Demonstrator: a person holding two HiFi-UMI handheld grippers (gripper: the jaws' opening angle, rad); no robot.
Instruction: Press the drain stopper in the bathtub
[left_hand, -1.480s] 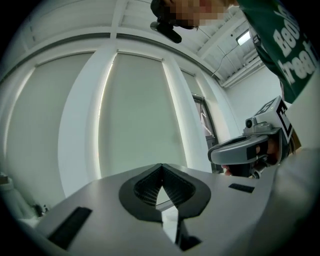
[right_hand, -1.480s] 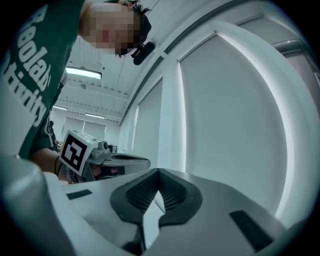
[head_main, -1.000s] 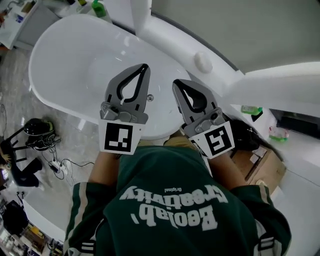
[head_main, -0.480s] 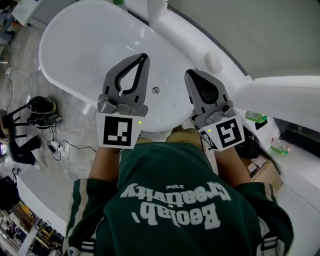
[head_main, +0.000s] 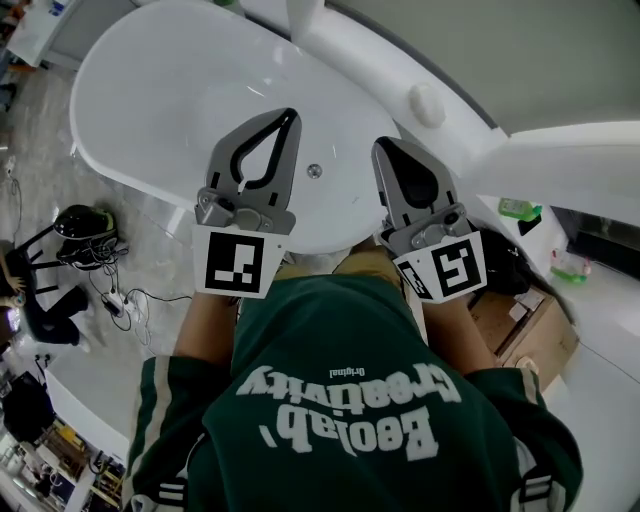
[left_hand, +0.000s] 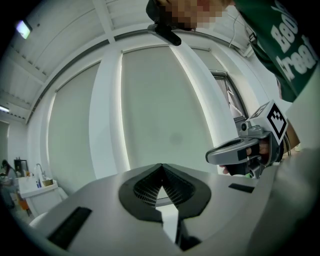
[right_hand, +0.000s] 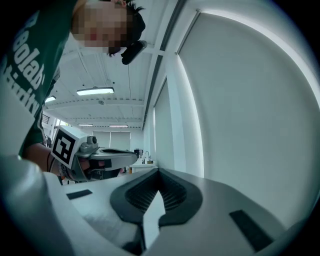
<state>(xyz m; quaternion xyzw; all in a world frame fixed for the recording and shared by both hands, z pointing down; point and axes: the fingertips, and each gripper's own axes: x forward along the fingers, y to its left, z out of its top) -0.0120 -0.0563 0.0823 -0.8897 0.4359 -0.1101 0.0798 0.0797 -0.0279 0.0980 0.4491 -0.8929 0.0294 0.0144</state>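
Left gripper (head_main: 290, 115) and right gripper (head_main: 384, 145), jaws closed and empty, flank the small round metal drain stopper (head_main: 314, 171), face-up in the white oval bathtub (head_main: 130, 90).

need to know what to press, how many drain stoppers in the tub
1: the drain stopper sits on the bathtub floor, just right of the left gripper.

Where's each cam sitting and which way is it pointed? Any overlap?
Head view: on the person's head, steeply down onto the bathtub and drain stopper; shows green sweatshirt, left gripper, right gripper.
Left gripper view: on the left gripper, along its shut jaws toward a pale wall; sweatshirt at top right.
Right gripper view: on the right gripper, along its shut jaws toward wall and ceiling; sweatshirt at left.
Shared: each gripper view catches the other gripper; head view sees both.
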